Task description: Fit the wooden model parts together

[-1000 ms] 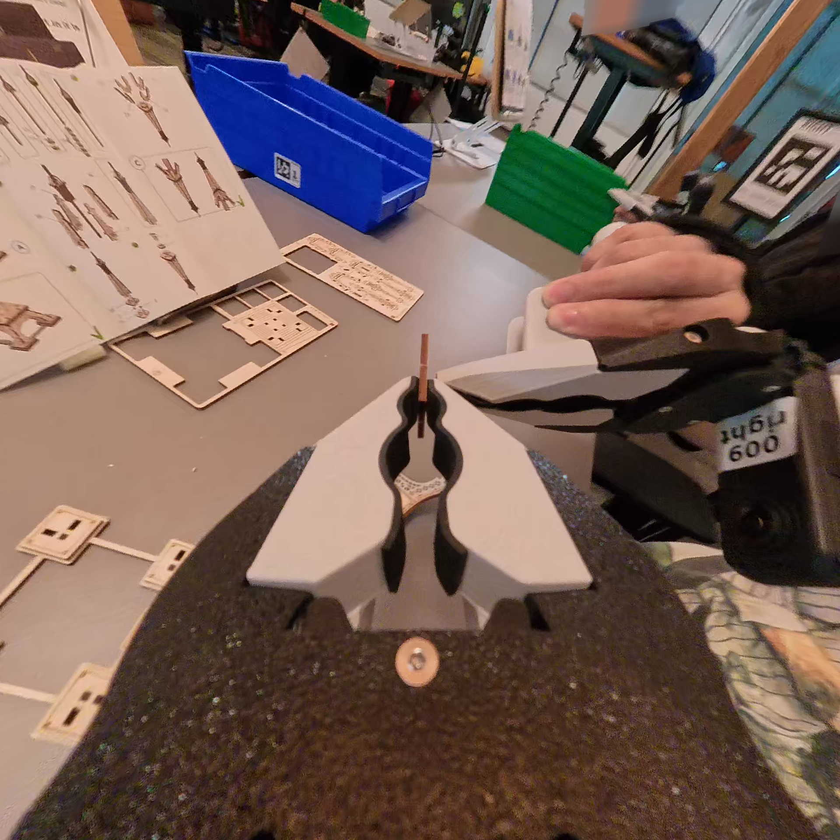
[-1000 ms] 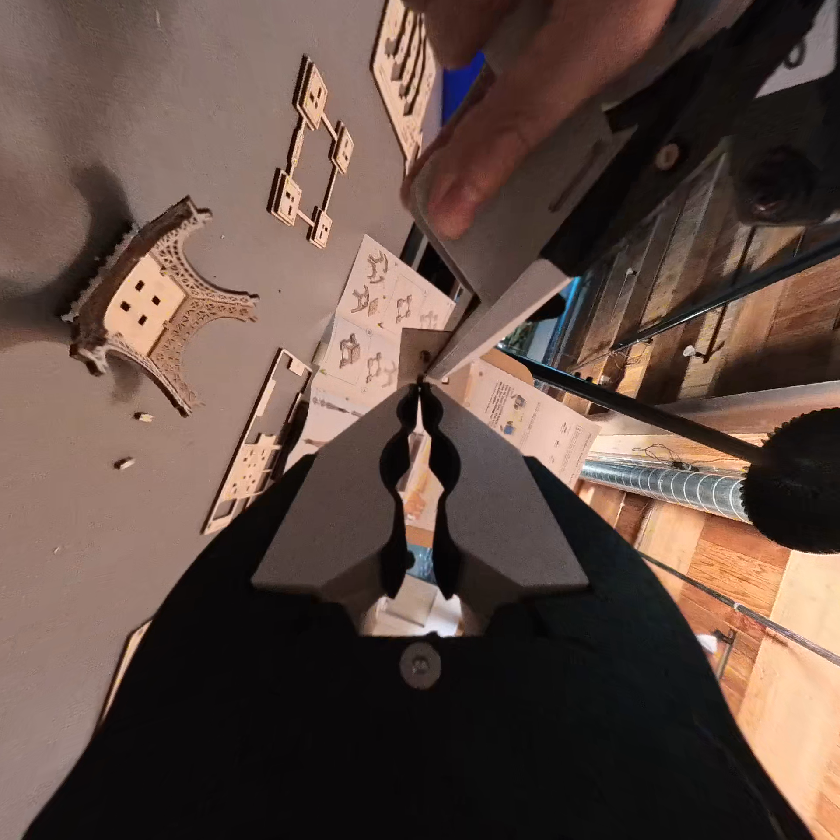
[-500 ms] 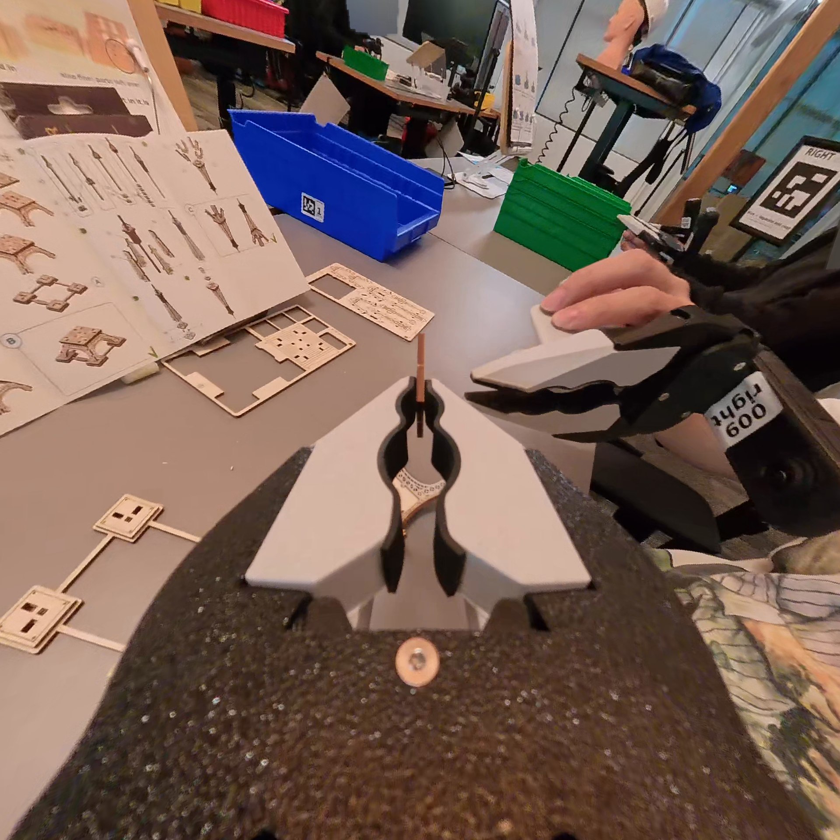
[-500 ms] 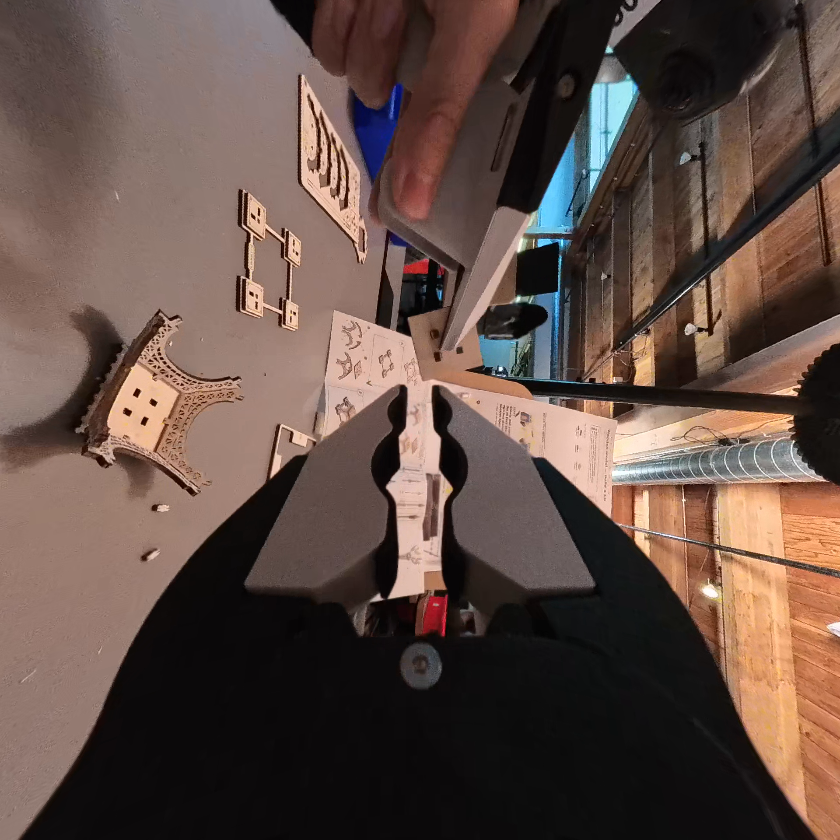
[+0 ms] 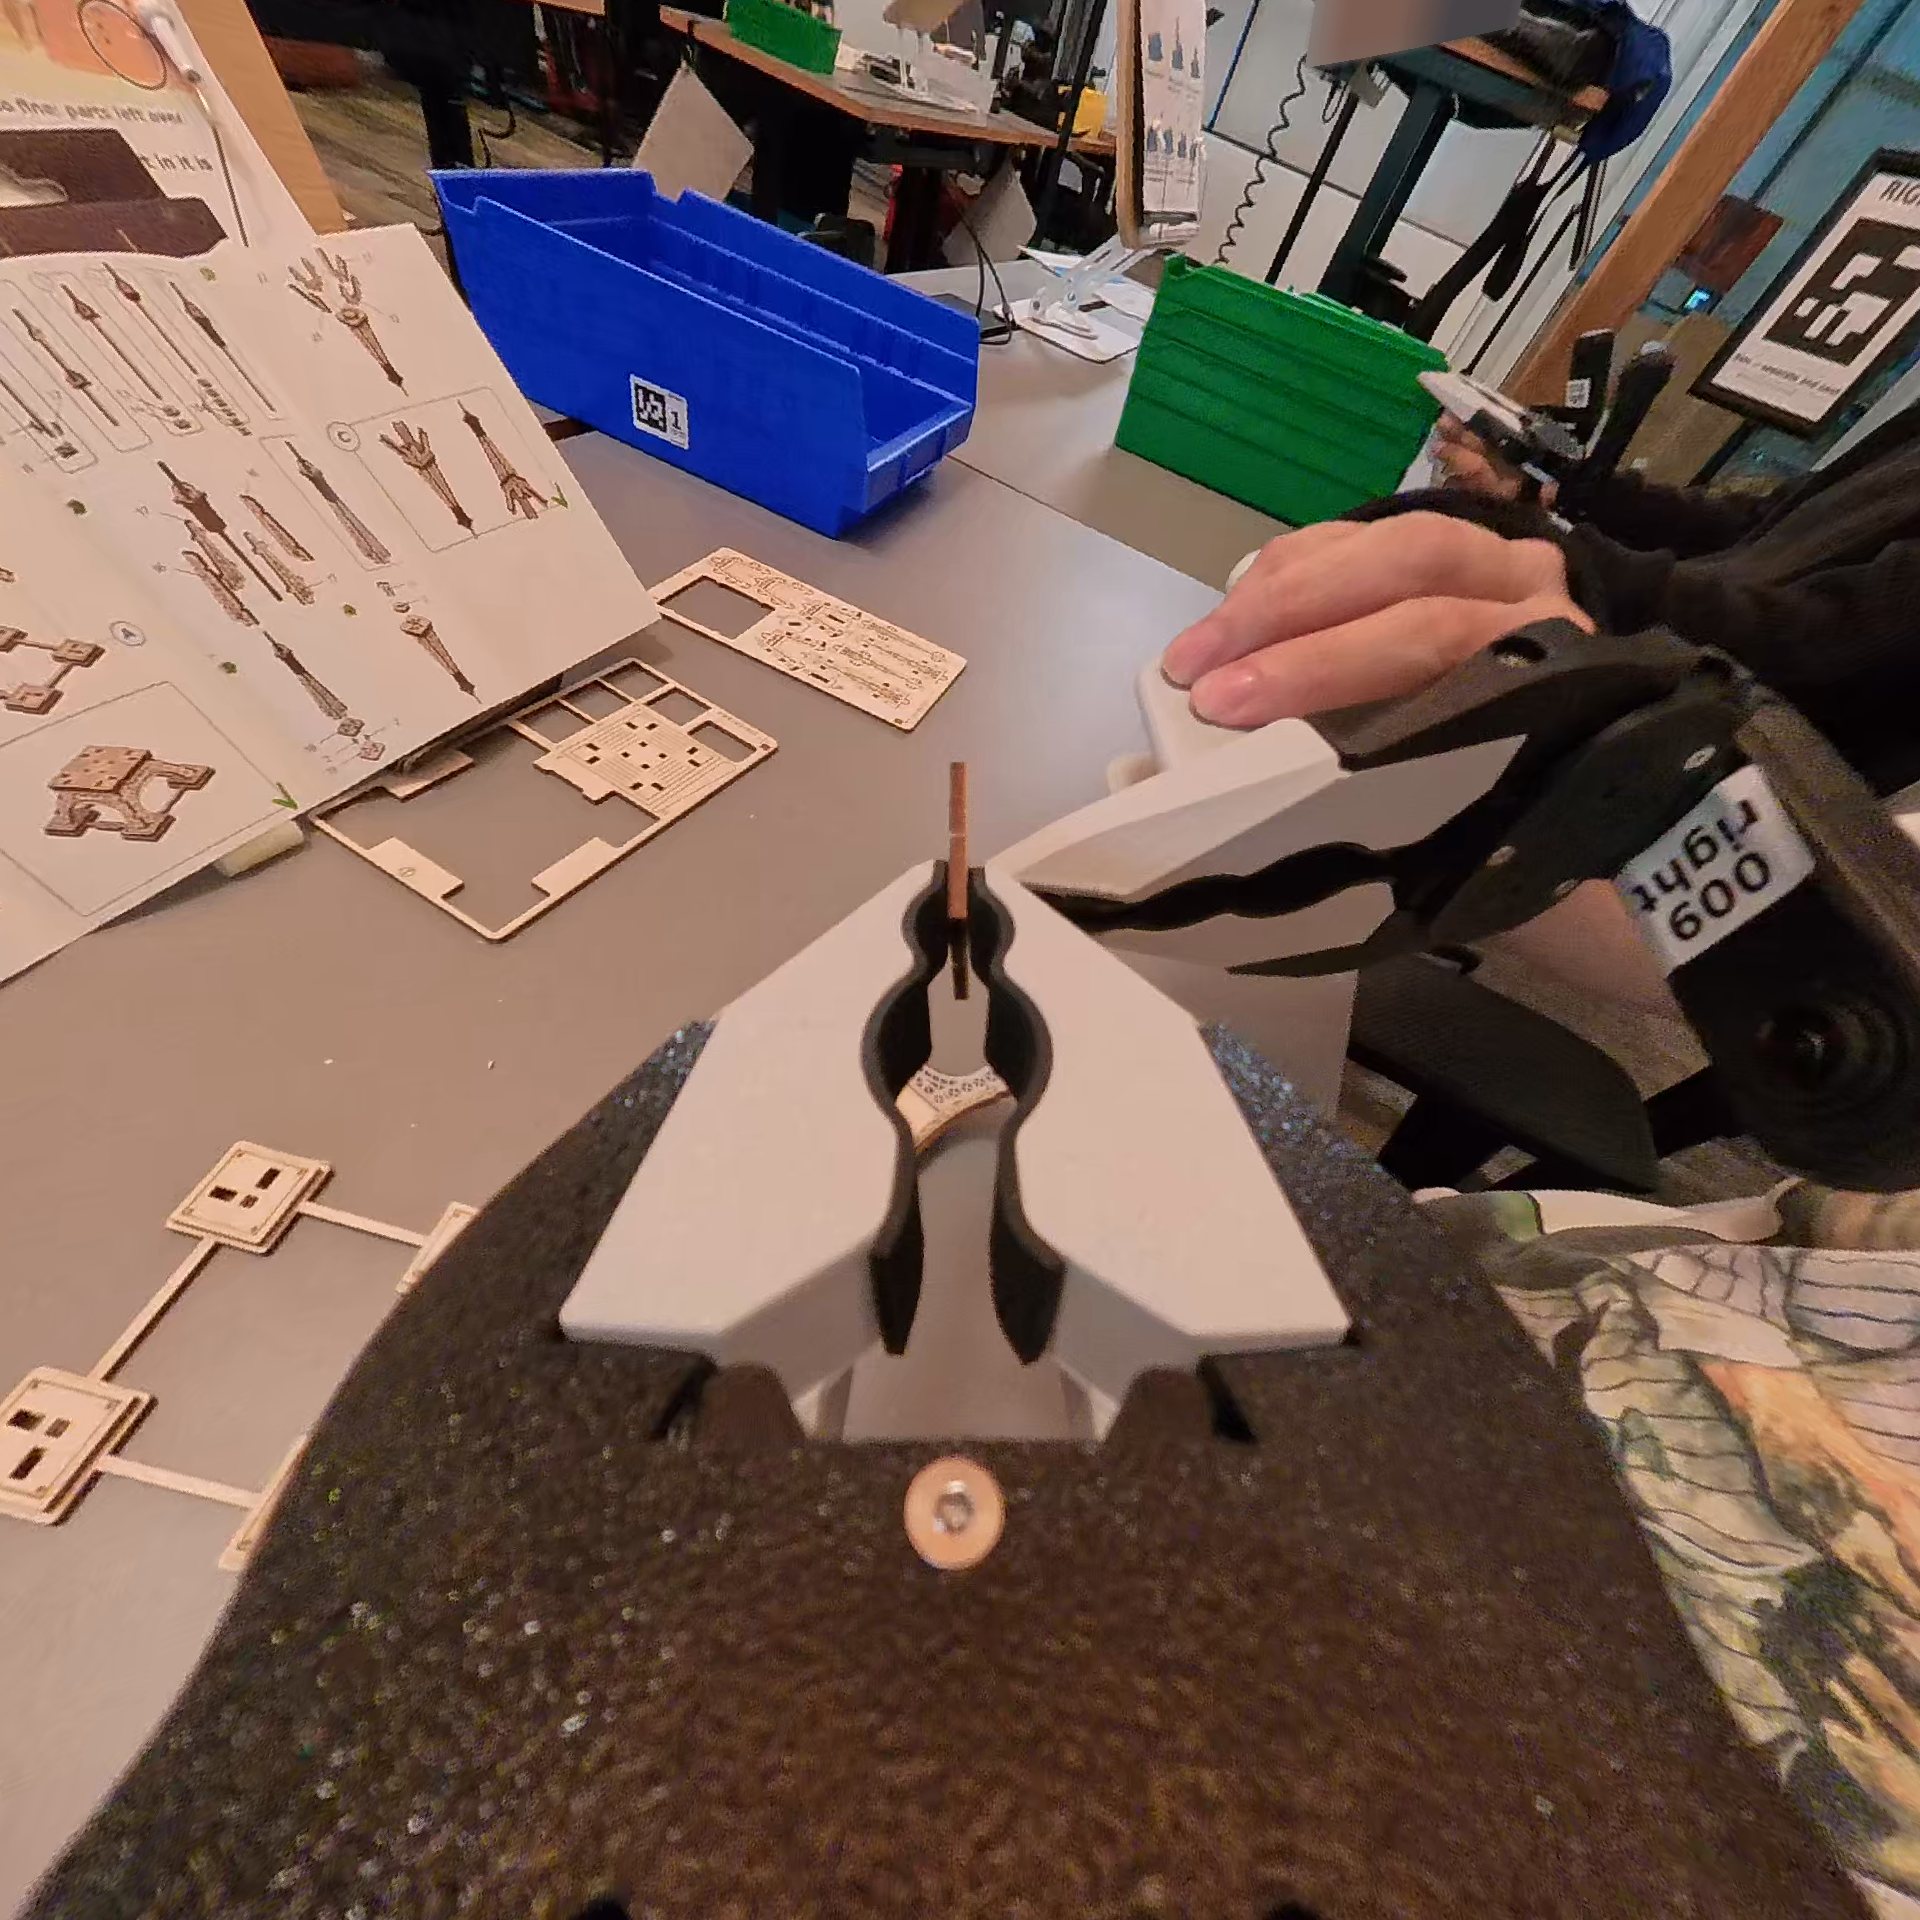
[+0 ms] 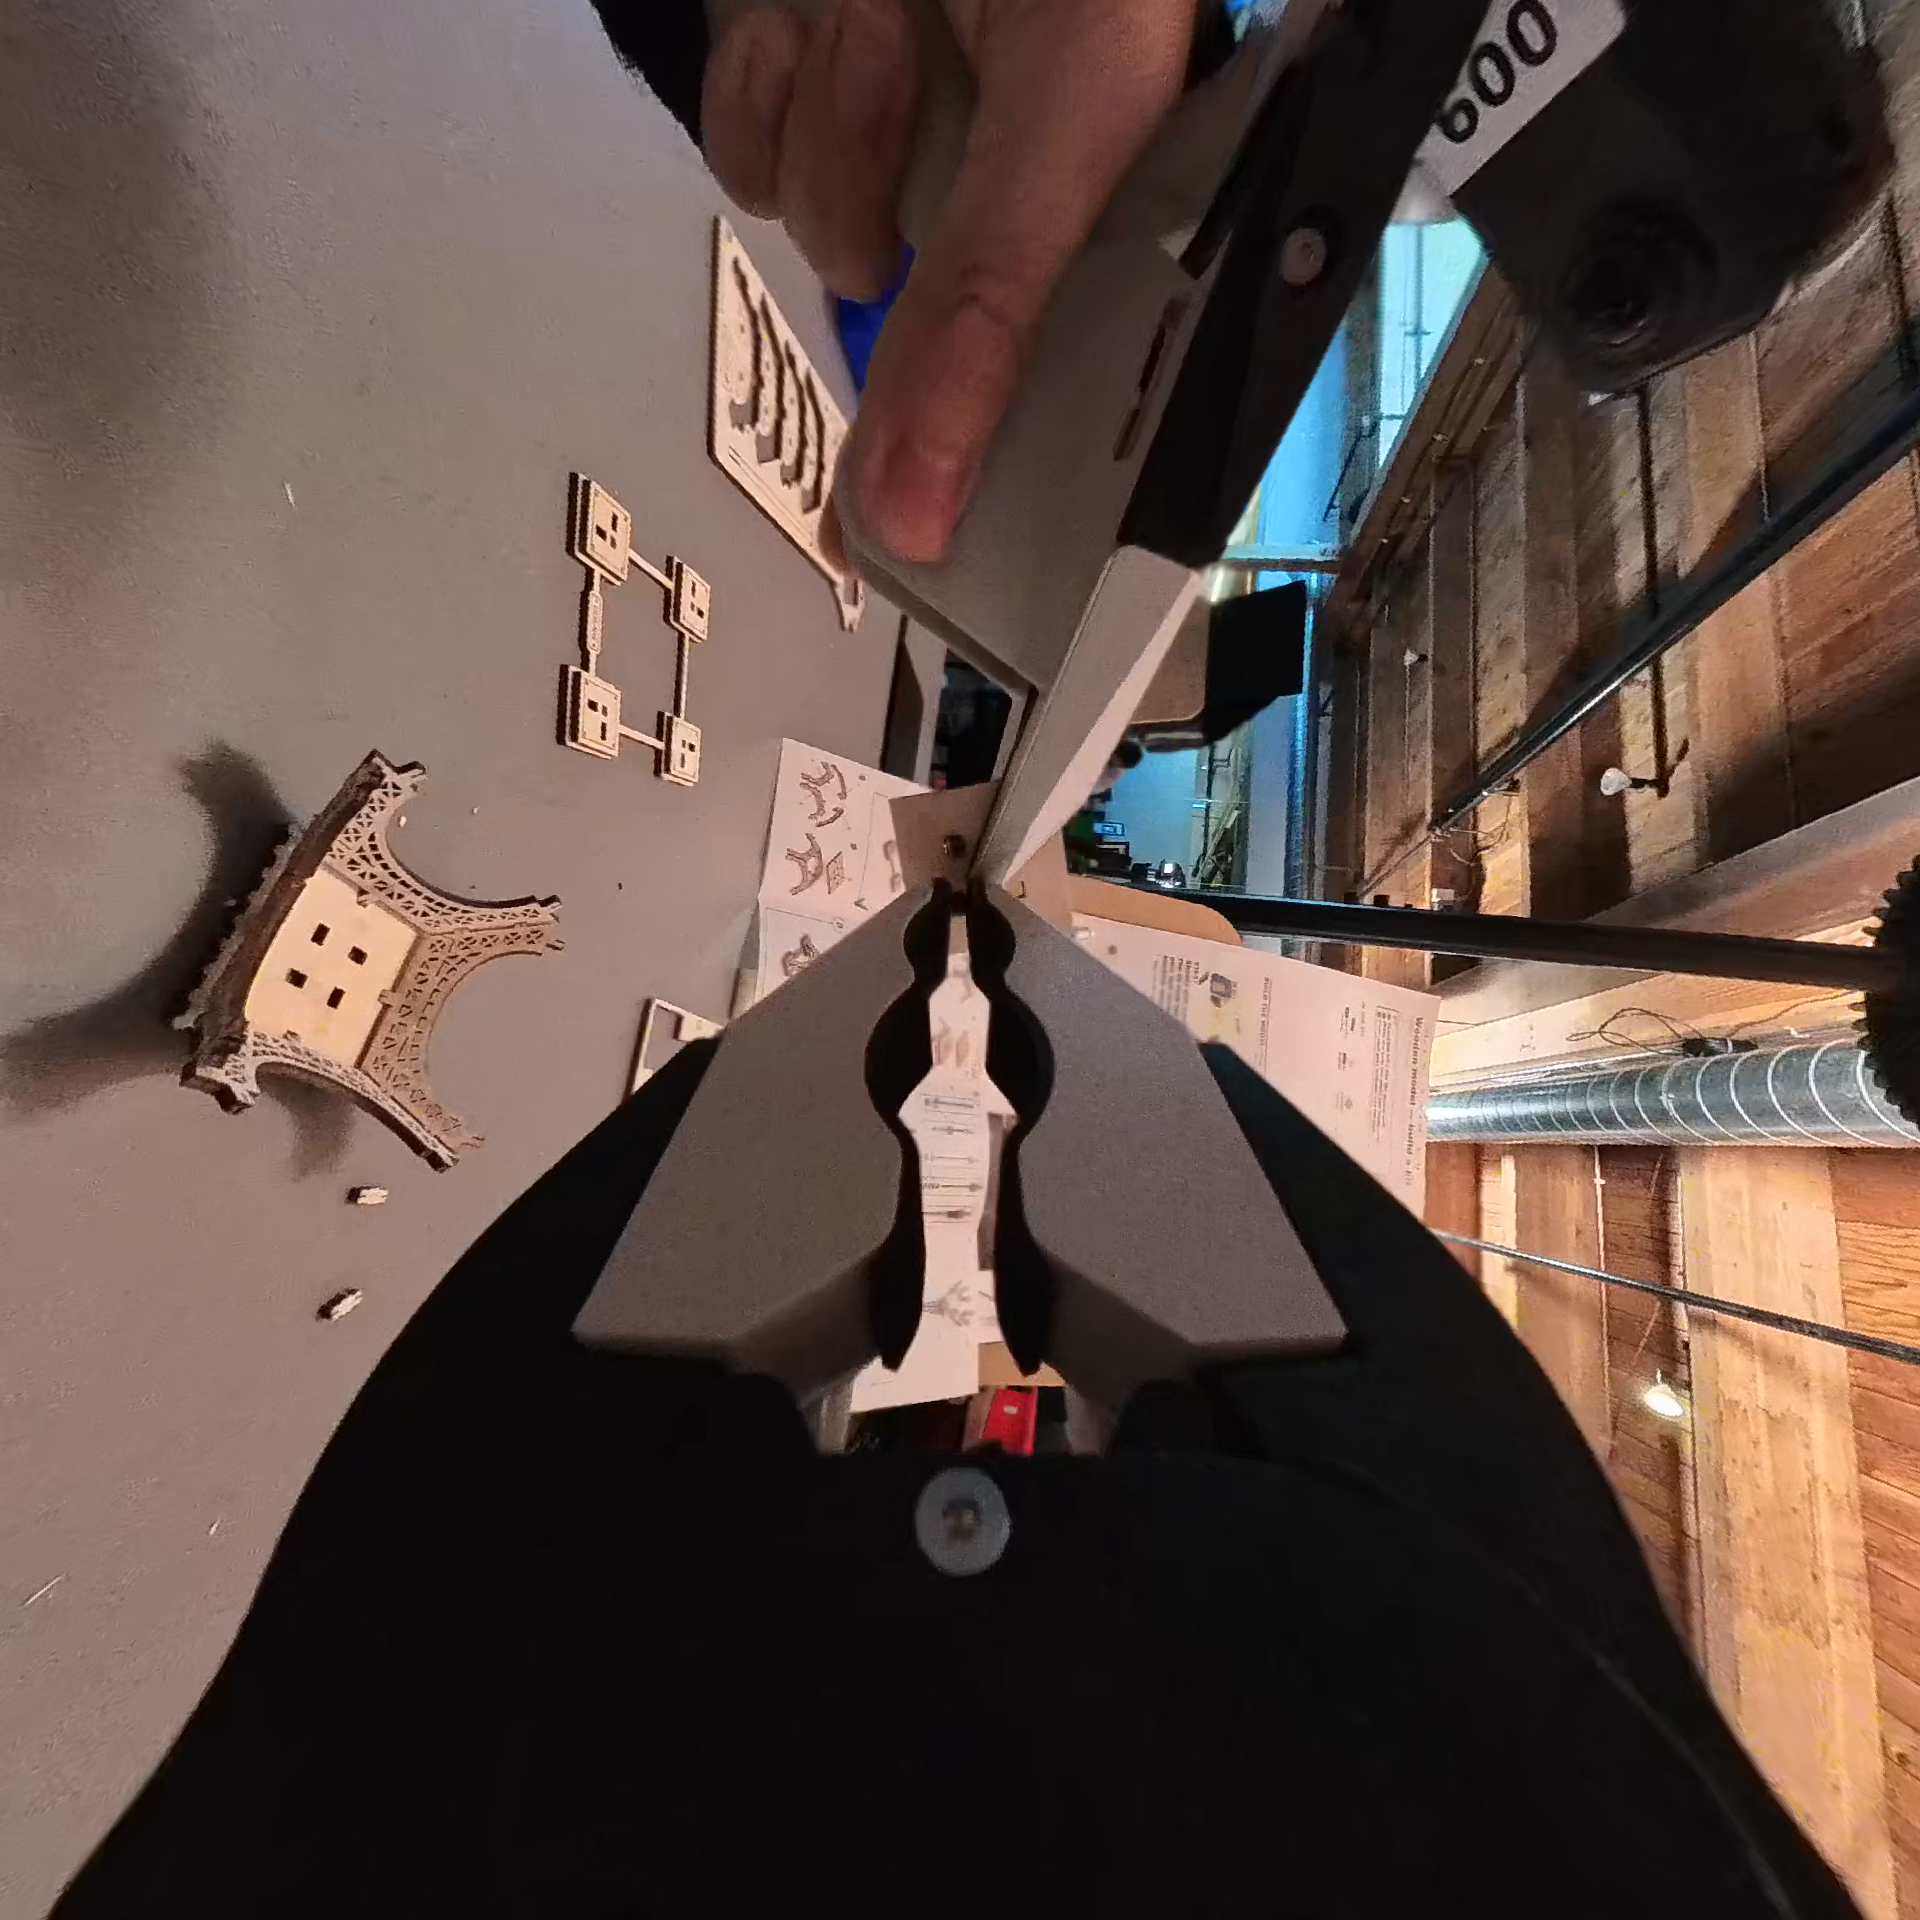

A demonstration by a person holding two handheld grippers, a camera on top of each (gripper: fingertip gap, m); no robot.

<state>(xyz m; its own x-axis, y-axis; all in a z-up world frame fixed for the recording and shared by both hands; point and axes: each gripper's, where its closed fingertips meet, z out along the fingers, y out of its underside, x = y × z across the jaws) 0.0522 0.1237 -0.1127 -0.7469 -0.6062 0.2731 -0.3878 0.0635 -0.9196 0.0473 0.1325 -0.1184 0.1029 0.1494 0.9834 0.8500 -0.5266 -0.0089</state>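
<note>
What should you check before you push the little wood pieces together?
1. Left hand-held gripper pinches the thin wooden plate at its tips: ok.
2. The plate stands upright and sticks out past the tips: ok.
3. Right hand-held gripper has its tips nearly together, right at the plate's edge: ok.
4. A small piece sits between the right tips, ready to go in: cannot tell.
5. The tower base stands alone on the grey table, out of the way: ok.
</note>
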